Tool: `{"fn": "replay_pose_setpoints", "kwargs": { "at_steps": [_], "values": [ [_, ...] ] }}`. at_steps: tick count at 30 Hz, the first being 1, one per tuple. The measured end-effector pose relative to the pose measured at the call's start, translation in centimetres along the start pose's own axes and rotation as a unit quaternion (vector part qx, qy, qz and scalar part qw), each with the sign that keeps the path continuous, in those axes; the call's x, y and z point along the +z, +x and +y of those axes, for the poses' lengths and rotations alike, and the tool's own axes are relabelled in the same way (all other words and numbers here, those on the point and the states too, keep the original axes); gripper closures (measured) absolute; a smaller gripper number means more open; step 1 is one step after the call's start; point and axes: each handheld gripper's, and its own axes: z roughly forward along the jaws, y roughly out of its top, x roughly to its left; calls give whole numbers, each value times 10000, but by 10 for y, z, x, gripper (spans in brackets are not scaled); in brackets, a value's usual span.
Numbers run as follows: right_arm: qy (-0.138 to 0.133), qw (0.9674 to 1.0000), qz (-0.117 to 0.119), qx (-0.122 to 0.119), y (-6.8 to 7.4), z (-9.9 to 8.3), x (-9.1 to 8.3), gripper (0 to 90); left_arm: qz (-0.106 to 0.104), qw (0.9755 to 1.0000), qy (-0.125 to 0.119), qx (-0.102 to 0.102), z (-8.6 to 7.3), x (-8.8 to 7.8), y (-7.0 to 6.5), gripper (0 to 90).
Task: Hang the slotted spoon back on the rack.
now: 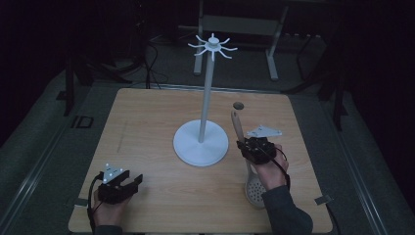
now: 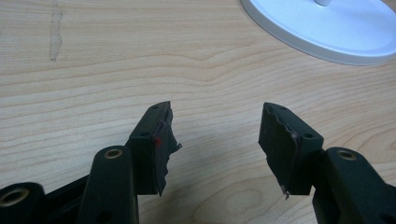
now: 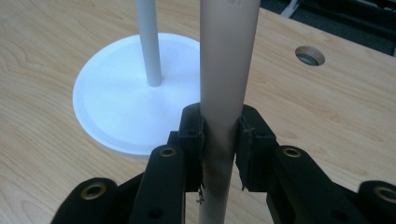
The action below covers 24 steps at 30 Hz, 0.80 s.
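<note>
A white hook stand (image 1: 208, 93) rises from a round base (image 1: 191, 147) in the middle of the wooden table (image 1: 147, 117), with curved hooks (image 1: 213, 46) at its top. Right of the base, my right gripper (image 1: 243, 147) is shut on the pale wooden handle (image 1: 237, 125) of a slotted spoon, whose perforated head (image 1: 254, 190) lies toward the table's near edge. In the right gripper view the pads (image 3: 193, 135) press the handle (image 3: 229, 56) from both sides, with the base (image 3: 116, 102) just beyond. My left gripper (image 1: 134, 180) rests open at the near left, nothing between its jaws (image 2: 215, 140).
A round hole (image 1: 238, 105) pierces the tabletop behind the spoon handle. Metal frame legs (image 1: 271, 54) and cables lie on the dark floor past the far edge. The stand's base rim (image 2: 322, 32) lies ahead and right of the left gripper.
</note>
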Motion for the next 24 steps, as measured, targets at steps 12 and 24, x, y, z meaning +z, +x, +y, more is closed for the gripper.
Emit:
{"fn": "replay_pose_setpoints", "kwargs": {
  "at_steps": [12,24],
  "values": [
    [-306,9995,53,-65,3,9,-6,738,3,10000,-8,-3,0,0,-2,447],
    [-583,9981,187,-54,1,14,-11,738,4,10000,-9,11,0,1,-2,447]
  ]
}}
